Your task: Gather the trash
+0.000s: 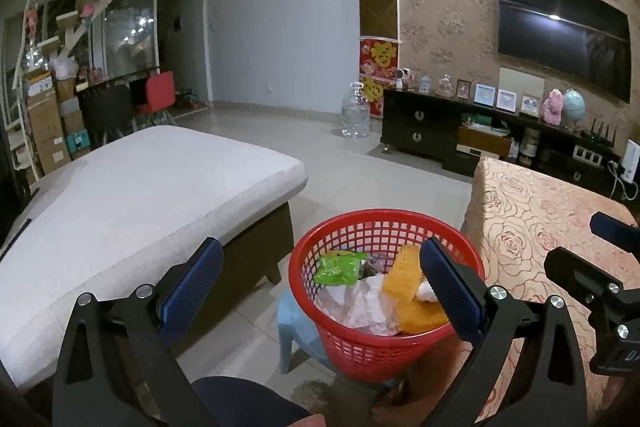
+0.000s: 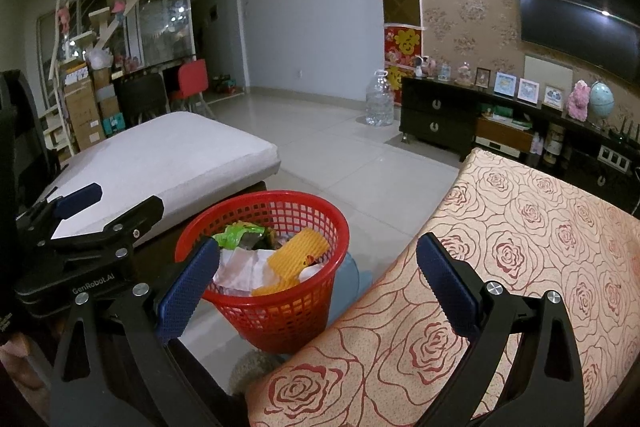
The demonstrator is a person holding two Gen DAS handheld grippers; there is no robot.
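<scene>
The red plastic mesh basket (image 1: 356,339) hides most of the pale blue plastic stool (image 1: 298,331) beneath it. Crumpled white paper (image 1: 360,303) and a yellow foam net sleeve (image 1: 408,287) bury the trash below them. The rose-patterned cloth-covered table (image 2: 500,247) runs past the right wrist view's edge. Small framed pictures (image 1: 496,97) are too distant to read.

The left claw (image 1: 322,277) is spread wide, its blue-padded fingers (image 1: 192,287) gripping nothing. The right claw (image 2: 318,279) is likewise wide apart and holds nothing. Both point forward, side by side, each visible at the edge of the other's view.
</scene>
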